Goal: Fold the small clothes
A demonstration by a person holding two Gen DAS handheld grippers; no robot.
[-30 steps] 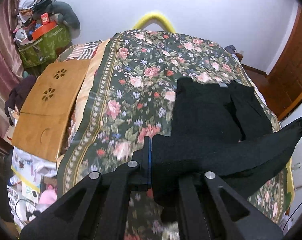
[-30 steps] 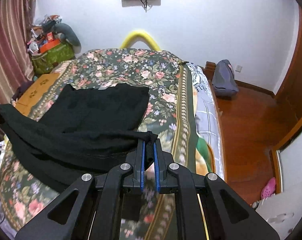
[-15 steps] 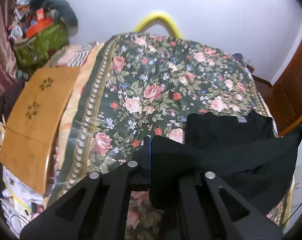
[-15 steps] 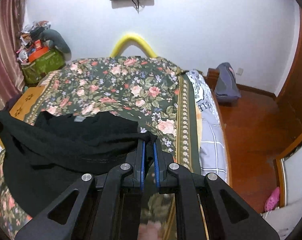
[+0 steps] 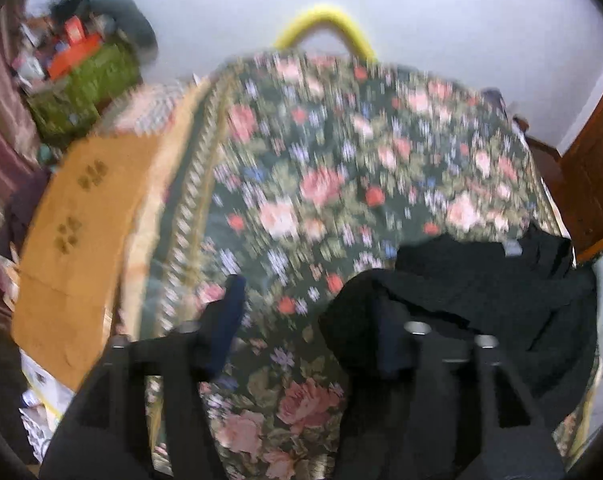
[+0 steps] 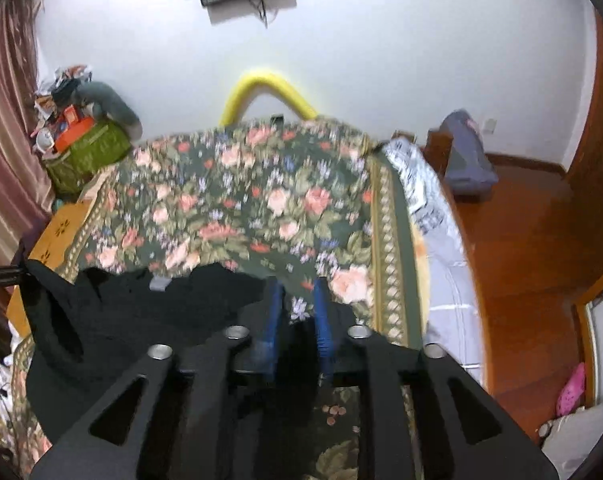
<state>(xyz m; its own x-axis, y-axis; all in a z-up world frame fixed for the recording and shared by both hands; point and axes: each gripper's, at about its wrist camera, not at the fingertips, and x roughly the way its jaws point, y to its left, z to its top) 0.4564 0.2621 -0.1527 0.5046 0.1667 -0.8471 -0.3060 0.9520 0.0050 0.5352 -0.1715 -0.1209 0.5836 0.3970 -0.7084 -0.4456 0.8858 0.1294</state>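
A black garment [image 5: 481,300] lies folded over on the floral bedspread [image 5: 321,160], its grey neck label [image 5: 511,247] showing at the far edge. My left gripper [image 5: 309,304] has its jaws opening wide; a flap of the black cloth still drapes over its right finger and nothing is pinched. In the right wrist view the garment [image 6: 141,320] spreads to the left. My right gripper [image 6: 297,300] has its jaws opening, and the blue pads [image 6: 275,312] stand apart with bedspread showing between them. Black cloth lies around and under these fingers.
A wooden lap table [image 5: 81,220] lies along the bed's left side, beside a green bag [image 5: 85,84] piled with clutter. A yellow foam arc [image 6: 269,88] stands at the bed's head. Right of the bed are a grey bag [image 6: 465,160] and wood floor [image 6: 521,260].
Both grippers carried the garment's lifted edge forward over its body toward the neck label. Their jaws, shut on the cloth before, now stand apart, and the cloth has dropped.
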